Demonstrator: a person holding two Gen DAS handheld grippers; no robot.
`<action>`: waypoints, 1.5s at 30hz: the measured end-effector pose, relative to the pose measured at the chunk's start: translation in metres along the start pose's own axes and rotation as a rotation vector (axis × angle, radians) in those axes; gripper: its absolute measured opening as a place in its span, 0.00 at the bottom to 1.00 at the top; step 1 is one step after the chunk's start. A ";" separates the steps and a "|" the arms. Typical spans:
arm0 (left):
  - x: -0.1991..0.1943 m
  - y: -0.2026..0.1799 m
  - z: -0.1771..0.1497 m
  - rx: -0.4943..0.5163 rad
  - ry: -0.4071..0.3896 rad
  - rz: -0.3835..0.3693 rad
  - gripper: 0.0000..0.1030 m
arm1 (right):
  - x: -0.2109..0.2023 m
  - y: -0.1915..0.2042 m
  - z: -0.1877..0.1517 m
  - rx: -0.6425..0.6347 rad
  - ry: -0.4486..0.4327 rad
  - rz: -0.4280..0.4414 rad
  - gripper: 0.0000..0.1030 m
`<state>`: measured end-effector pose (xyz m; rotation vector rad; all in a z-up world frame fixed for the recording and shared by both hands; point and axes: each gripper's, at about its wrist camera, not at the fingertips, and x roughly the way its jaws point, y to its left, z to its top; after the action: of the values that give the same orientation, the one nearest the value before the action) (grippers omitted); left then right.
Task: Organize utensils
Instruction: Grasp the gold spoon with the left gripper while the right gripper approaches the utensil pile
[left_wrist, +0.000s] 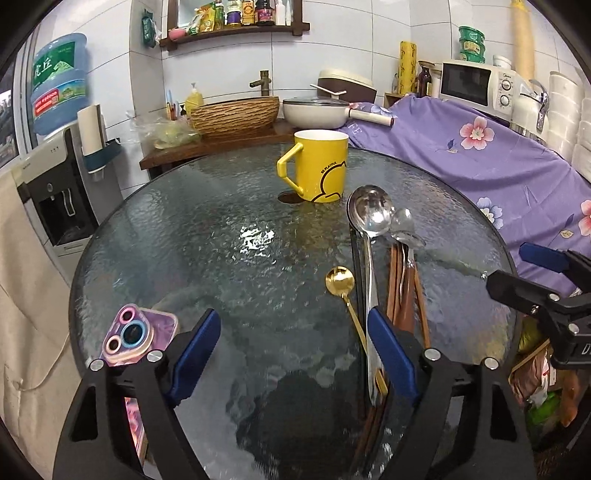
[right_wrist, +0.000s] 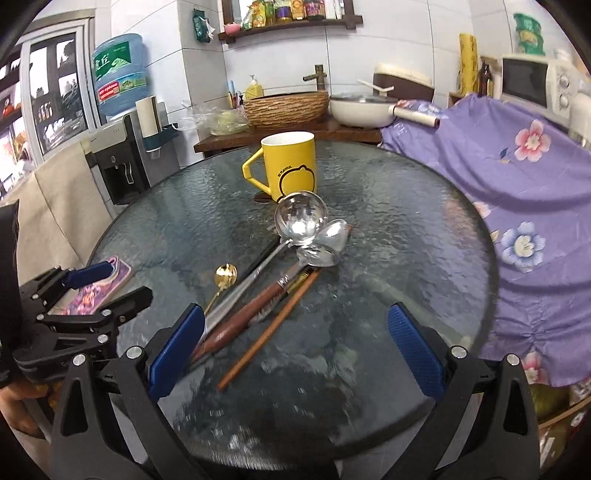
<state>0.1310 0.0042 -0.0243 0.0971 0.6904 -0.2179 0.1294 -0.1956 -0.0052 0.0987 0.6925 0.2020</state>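
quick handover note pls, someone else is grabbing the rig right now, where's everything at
Left tongs: open, empty, low over the glass table.
Right tongs: open, empty.
Ladle, small silver spoons, gold spoon, wooden-handled utensil and chopsticks lie in a loose pile.
Yellow mug stands upright behind them, nothing visible in it.
Done: nothing. Left: all utensils, probably into the mug.

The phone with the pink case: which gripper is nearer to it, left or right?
Left. The left gripper hangs just beside the phone, which lies by its left finger. The right gripper is over the table's other side, past the utensils.
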 end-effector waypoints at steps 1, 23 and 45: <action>0.004 0.000 0.003 0.002 -0.002 0.002 0.75 | 0.007 -0.001 0.003 0.014 0.011 0.007 0.94; 0.082 -0.003 0.027 -0.008 0.158 -0.130 0.44 | 0.103 -0.019 0.035 0.164 0.170 0.062 0.50; 0.106 -0.018 0.033 0.030 0.210 -0.193 0.21 | 0.129 -0.032 0.038 0.245 0.218 0.087 0.39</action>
<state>0.2265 -0.0363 -0.0671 0.0823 0.9073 -0.4077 0.2549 -0.2001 -0.0616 0.3454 0.9298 0.2122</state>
